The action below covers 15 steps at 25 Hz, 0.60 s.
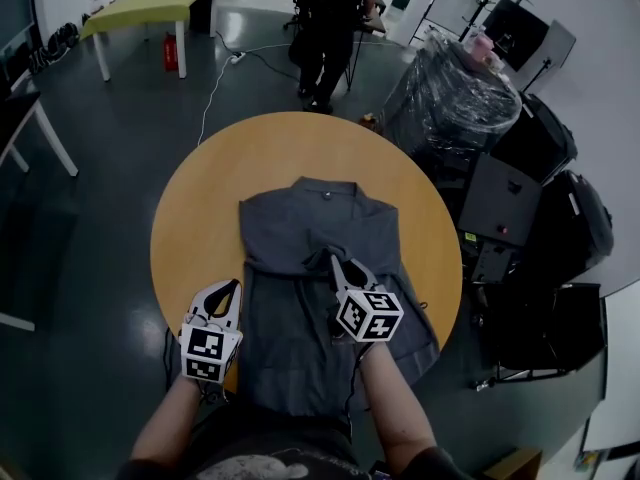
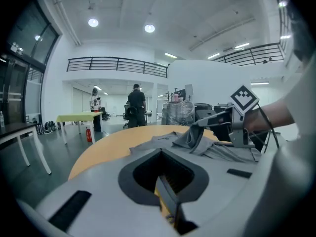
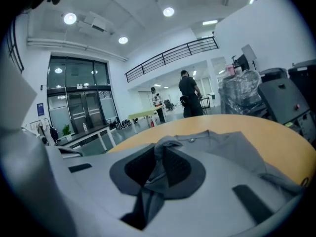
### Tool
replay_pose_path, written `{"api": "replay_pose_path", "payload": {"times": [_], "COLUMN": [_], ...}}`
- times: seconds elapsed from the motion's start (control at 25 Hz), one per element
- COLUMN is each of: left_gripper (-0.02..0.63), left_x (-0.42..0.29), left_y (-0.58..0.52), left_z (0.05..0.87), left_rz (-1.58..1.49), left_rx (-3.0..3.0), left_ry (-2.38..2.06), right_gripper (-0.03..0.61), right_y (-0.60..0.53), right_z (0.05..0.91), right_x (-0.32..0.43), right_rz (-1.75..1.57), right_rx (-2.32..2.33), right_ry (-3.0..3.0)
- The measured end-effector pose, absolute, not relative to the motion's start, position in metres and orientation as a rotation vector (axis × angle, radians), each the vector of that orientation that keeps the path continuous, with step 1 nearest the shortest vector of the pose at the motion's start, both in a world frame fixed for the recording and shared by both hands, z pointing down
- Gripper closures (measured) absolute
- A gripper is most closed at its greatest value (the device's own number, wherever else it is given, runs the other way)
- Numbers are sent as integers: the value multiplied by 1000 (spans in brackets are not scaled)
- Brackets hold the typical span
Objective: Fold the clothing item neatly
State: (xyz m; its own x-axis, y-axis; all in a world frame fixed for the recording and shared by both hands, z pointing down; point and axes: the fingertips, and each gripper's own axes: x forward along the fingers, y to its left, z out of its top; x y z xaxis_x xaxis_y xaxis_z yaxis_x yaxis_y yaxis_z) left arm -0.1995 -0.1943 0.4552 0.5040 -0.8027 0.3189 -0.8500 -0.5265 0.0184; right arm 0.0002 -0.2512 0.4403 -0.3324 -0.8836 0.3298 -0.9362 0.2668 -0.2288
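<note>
A grey shirt lies spread on the round wooden table, its collar toward the far side. My right gripper is over the middle of the shirt, shut on a bunched fold of grey cloth that is pulled up off the rest. From the left gripper view the right gripper shows with cloth hanging from its tips. My left gripper sits at the shirt's left edge near the table's front rim, shut with nothing held.
A person in dark clothes stands beyond the table. A plastic-wrapped stack and black cases crowd the right side. A green table and a red extinguisher stand at the far left.
</note>
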Motion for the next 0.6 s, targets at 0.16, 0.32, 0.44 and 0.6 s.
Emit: {"api": "replay_pose_path", "payload": {"times": [0.16,0.32,0.44,0.6], "left_gripper": [606,606,606,606], "left_x": [-179,-162,-145,-106], "left_y": [-200,-206,-217,-227], "left_z": [465,466,459,455], "left_rz": [450,495,498,511], "left_rx": [2485,2416,2397,2405], "left_ry": [-1492,-1571,-1621,-1628], "right_gripper": [548,548,548,548], "right_y": [-252,-260,-274,-288], "right_z": [463,448,424,416], "right_x": [24,33,49,85], "right_rz": [722,750,699,655], "right_rx": [1672,1565,1520,1515], "right_ry": [-2421,-2549,-2639,-2664]}}
